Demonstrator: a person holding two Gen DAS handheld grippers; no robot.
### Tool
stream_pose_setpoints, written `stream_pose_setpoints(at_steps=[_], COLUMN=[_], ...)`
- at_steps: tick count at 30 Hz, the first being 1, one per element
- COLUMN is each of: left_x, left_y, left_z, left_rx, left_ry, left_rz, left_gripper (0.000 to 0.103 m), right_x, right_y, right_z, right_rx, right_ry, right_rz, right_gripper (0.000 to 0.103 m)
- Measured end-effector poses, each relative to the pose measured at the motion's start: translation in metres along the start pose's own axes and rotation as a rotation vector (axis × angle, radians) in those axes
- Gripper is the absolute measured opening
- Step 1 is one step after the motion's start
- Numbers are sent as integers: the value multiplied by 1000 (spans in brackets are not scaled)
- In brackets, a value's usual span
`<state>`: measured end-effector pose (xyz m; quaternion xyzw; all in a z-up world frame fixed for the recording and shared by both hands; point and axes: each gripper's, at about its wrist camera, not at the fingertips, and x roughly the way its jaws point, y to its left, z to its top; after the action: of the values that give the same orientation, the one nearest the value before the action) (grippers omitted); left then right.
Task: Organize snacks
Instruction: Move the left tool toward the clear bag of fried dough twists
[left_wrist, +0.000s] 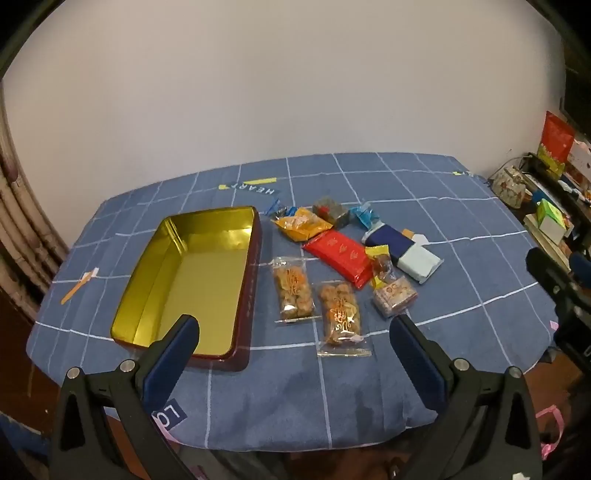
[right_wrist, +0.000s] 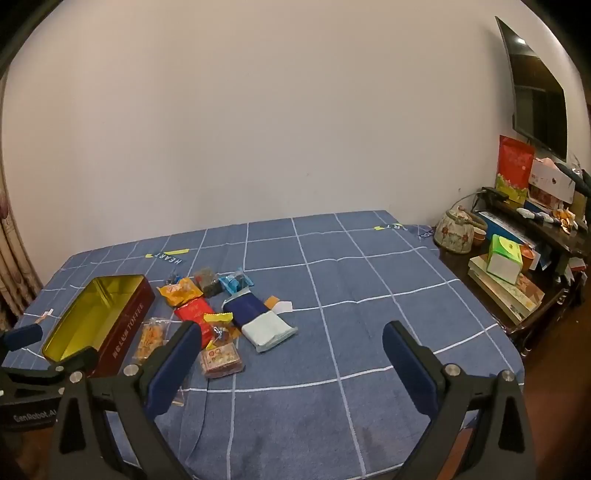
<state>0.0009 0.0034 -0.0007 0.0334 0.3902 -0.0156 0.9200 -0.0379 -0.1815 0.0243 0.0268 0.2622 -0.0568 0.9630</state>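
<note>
an empty gold-lined tin (left_wrist: 192, 280) sits lower left of the left wrist view, lid off – likely ready to receive the snack packets (left_wrist: 343, 258) scattered at centre. left gripper (left_wrist: 295, 332) and right gripper (right_wrist: 291, 339) both hover spread wide, holding nothing – apparently poised to pick.

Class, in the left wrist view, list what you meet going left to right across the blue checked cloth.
Open gold-lined tin → clear bag of round snacks → red packet → pale wrapped block.
</note>
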Motion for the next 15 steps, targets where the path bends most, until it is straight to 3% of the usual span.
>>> stream_pose_setpoints(at_steps=[7, 9, 15], left_x=[0, 19, 29], left_y=[19, -1, 3], left_z=[-5, -7, -12], left_rx=[-6, 6, 3], left_ry=[35, 79, 133], left_rz=[-18, 22, -10], left_gripper=[102, 102, 102], right_x=[3, 2, 3], right_y=[-5, -7, -6], right_z=[2, 1, 2], right_rx=[36, 32, 12], right_ry=[5, 5, 32], right_rz=[18, 24, 26], right_gripper=[100, 100, 100])
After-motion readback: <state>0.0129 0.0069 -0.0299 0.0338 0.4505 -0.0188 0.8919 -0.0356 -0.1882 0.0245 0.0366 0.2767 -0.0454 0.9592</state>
